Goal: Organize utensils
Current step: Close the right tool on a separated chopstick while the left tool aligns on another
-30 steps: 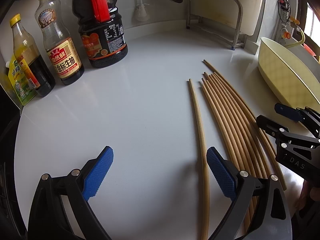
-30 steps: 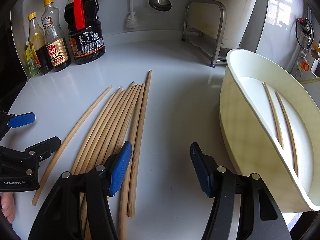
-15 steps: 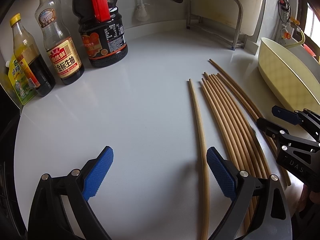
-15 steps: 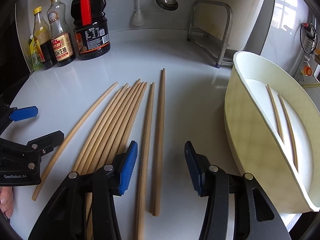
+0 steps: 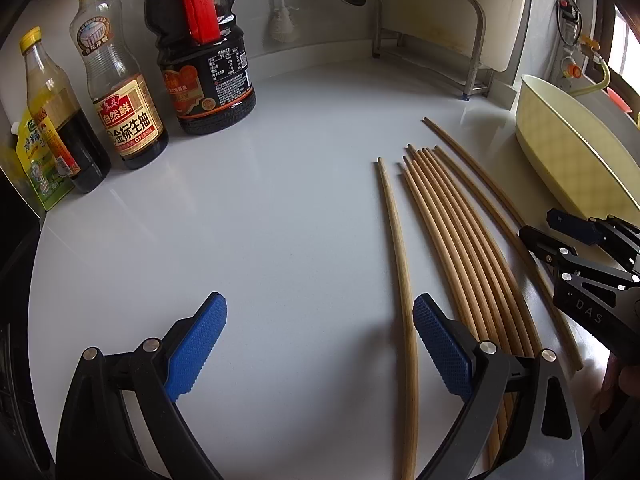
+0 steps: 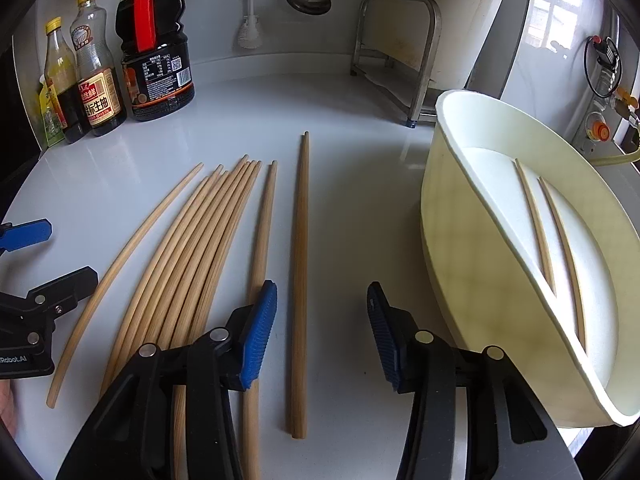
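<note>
Chopsticks [image 6: 299, 280] lie between closing right claw [image 6: 322, 332]; bare counter [image 6: 352, 208] beside.

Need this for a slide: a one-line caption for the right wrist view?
Right gripper closing around one chopstick on the counter, beside a tub.

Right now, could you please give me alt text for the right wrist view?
The right tongs are closing around a pair of chopsticks lying on the white counter, pads not yet touching. More chopsticks fan out left; a cream basin on the right holds two.
</note>
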A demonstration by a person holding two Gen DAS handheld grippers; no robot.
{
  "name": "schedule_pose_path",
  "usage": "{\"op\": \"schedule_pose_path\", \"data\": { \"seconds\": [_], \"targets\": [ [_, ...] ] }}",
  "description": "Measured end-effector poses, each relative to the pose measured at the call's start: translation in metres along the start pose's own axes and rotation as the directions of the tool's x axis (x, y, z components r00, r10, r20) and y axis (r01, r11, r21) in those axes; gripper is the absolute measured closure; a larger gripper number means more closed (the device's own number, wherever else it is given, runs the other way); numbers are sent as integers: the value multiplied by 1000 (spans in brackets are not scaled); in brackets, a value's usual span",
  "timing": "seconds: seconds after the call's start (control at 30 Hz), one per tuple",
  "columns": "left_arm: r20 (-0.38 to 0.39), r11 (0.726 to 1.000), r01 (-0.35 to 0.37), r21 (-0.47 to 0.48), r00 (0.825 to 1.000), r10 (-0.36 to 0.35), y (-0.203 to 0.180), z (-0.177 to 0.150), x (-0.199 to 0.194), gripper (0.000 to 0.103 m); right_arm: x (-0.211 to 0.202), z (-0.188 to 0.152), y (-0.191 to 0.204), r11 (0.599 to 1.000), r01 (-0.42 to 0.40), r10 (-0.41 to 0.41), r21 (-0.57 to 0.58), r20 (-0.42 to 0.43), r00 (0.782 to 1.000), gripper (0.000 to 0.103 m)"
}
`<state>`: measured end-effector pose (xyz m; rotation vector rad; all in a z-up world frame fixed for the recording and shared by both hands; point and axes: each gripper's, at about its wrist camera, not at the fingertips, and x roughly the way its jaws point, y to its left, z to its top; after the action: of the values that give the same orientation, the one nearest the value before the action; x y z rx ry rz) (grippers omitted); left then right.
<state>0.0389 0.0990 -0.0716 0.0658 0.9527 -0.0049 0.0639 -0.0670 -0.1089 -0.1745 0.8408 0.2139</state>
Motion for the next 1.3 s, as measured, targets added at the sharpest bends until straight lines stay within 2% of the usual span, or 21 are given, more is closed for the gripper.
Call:
{"op": "schedule_pose_path", "data": {
  "seconds": [0.07, 0.13, 0.37, 0.77, 1.0, 1.1, 1.27, 1.3],
  "targets": [
    [0, 1000, -1, -3, 1000, 1, 0, 0, 0, 10, -1, -1, 5, 1000, -7, 7, -22, -4, 1000, 90],
    [-1, 1000, -1, -4, 1000, 1, 0, 0, 0, 10, -2, -1, 11, 998, -11, 11, -55, -12, 1000, 96],
    [-3, 1000, 2, -7, 1000, -2, 1, 0, 1, 10, -6, -6, 8, 997, -65, 64, -44, -24, 998, 96],
    [-19, 1000, 4, -29, 1000, -5, 4, 0, 6, 10, -32, -41, -3, 997, -70, 70, -26, -32, 997, 96],
    [-8, 999, 22, -46, 1000, -22, 6, 0, 4, 10, -36, -45, -3, 997, -80, 80, -17, -21, 997, 96],
    [-3, 998, 41, -54, 999, -41, 7, 0, 3, 10, -35, -44, -6, 997, -74, 74, -3, -12, 997, 93],
    [6, 999, 38, -20, 999, -37, -1, 0, 0, 8, -33, -39, -10, 998, -66, 66, 7, -7, 998, 76],
    [-1, 999, 33, -15, 999, -33, -2, -1, 2, 8, -33, -39, -10, 998, -64, 64, 7, -4, 998, 75]
  ]
}}
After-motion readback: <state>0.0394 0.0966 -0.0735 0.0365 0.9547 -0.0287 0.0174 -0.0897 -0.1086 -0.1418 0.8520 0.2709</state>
